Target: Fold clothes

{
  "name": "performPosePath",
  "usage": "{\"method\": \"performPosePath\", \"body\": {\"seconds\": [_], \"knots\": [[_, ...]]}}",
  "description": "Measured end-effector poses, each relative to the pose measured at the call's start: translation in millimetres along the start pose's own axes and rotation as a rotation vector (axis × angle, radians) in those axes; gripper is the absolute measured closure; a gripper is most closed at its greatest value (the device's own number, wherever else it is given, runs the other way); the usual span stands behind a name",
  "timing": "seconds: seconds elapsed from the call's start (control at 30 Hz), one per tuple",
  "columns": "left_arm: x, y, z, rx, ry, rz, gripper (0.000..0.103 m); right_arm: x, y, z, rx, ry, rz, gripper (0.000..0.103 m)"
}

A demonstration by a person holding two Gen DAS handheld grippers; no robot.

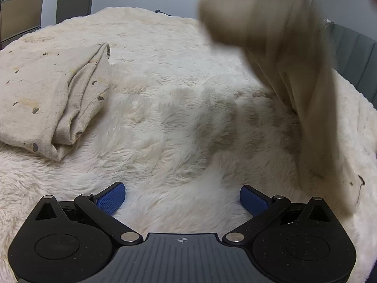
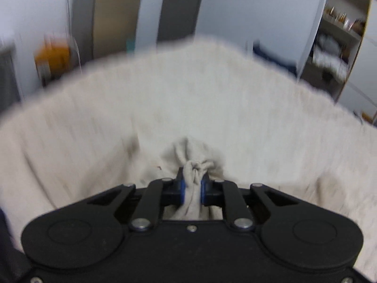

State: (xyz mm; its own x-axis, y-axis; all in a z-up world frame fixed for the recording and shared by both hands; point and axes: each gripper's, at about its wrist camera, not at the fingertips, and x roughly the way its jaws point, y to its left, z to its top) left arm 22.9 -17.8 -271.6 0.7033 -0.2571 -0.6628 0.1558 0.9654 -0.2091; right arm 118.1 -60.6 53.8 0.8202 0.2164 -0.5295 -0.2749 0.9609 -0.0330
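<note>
1. Right gripper [image 2: 193, 189]: jaws drawn close together, blue pads pinching a bunched knot of beige cloth between them. The puckered fabric stands up just beyond the fingertips.
2. Beige garment [image 2: 186, 155]: held by the right gripper, the rest of it spreading away below and to both sides of the grip. In the left wrist view the same garment [image 1: 282, 47] hangs in the air at upper right, blurred, its lower edge trailing down to the blanket at the right.
3. Left gripper [image 1: 182, 197]: jaws spread wide, blue pads [image 1: 113, 197] well apart, nothing between them. It sits low over the blanket.
4. White fluffy blanket [image 1: 165, 122]: long-pile, covers the whole work surface under both grippers.
5. Folded garment [image 1: 51, 94]: beige with small dark speckles, lying on the blanket at the left, well apart from the hanging garment. Layered folds show along its right edge.
6. Grey panelled surface [image 1: 353, 54]: beyond the blanket's right edge.
7. Shelving [image 2: 339, 37]: at the far right of the right wrist view, contents too blurred to identify.
8. Orange object [image 2: 53, 54]: at the far left of that view, blurred; kind cannot be told.
</note>
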Motion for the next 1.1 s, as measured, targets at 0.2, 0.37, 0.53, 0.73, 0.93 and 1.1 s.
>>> {"method": "performPosePath", "body": {"seconds": [0.2, 0.37, 0.53, 0.73, 0.93, 1.1], "knots": [[-10.5, 14.8, 2.0, -0.073, -0.026, -0.035, 0.000, -174.1, -53.8, 49.3, 0.130, -0.338, 0.093, 0.094], [-24.2, 42.5, 8.4, -0.223, -0.072, -0.060, 0.000, -180.3, -96.7, -50.0, 0.223, -0.093, -0.061, 0.094], [-35.9, 49.8, 10.9, -0.238, -0.111, -0.010, 0.001, -183.5, -139.5, -152.7, 0.313, 0.167, -0.219, 0.079], [-41.8, 51.3, 7.7, -0.230, -0.118, 0.008, 0.001, -176.3, -164.9, -262.3, 0.398, 0.380, -0.357, 0.079], [-36.2, 40.4, 5.2, -0.178, -0.097, 0.059, 0.001, -154.5, -128.8, -241.3, 0.251, 0.275, -0.255, 0.041], [-37.7, 36.4, 6.0, -0.174, -0.112, 0.052, 0.001, -75.0, -85.2, -192.0, 0.044, 0.242, -0.171, 0.026]]}}
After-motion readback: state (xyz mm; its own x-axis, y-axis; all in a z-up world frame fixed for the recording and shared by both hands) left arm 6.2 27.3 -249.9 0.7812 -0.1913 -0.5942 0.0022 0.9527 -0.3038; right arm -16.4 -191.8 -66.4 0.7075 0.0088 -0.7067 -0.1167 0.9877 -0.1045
